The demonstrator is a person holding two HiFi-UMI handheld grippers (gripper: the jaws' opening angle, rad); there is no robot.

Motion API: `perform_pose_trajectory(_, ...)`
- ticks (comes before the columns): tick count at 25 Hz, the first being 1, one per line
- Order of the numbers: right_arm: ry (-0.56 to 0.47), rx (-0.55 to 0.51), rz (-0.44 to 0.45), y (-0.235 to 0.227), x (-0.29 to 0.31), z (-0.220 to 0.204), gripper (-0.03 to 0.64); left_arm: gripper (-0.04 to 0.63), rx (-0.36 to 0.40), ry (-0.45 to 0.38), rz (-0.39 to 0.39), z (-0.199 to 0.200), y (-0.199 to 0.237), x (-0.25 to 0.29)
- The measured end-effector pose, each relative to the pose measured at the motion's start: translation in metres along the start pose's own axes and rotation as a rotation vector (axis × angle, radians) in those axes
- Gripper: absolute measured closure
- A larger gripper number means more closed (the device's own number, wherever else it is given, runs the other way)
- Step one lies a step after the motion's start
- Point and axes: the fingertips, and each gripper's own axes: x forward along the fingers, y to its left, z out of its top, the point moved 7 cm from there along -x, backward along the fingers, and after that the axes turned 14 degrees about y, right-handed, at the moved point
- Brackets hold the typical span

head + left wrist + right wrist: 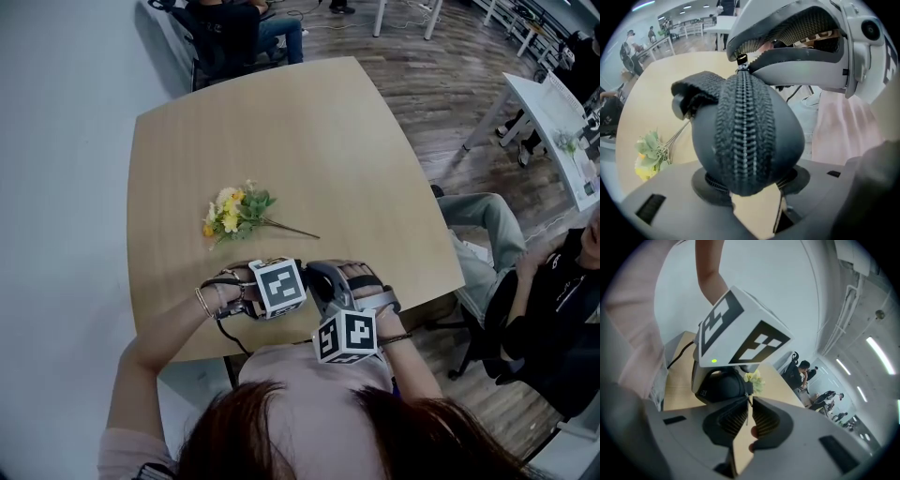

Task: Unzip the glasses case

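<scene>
A dark grey glasses case with a zipper down its middle stands on end between the pads of my left gripper, which is shut on it. The zipper pull sits at the case's far end. My right gripper reaches in from above and is shut on that pull. In the right gripper view the thin pull lies pinched between the ribbed pads of my right gripper, with the case just beyond. In the head view both grippers meet at the table's near edge, hiding the case.
A small bunch of yellow artificial flowers lies on the wooden table beyond the grippers. A person sits on a chair to the right of the table. A white table stands at the far right.
</scene>
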Motion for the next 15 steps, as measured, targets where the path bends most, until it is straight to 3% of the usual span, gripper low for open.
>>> perform_pose_trajectory(4, -0.013, 0.042, 0.003, -0.003, -0.002, 0.0, 0.578, 0.359, -0.03, -0.041, 0.019, -0.003, 0.001, -0.001)
perform_pose_trajectory(7, -0.017, 0.095, -0.004, -0.007, -0.003, -0.004, 0.578, 0.357, -0.086, -0.116, 0.011, -0.006, 0.002, -0.001)
perform_pose_trajectory(15, 0.015, 0.295, 0.007, -0.009, -0.008, -0.018, 0.578, 0.357, -0.394, -0.437, -0.099, -0.032, -0.003, -0.009)
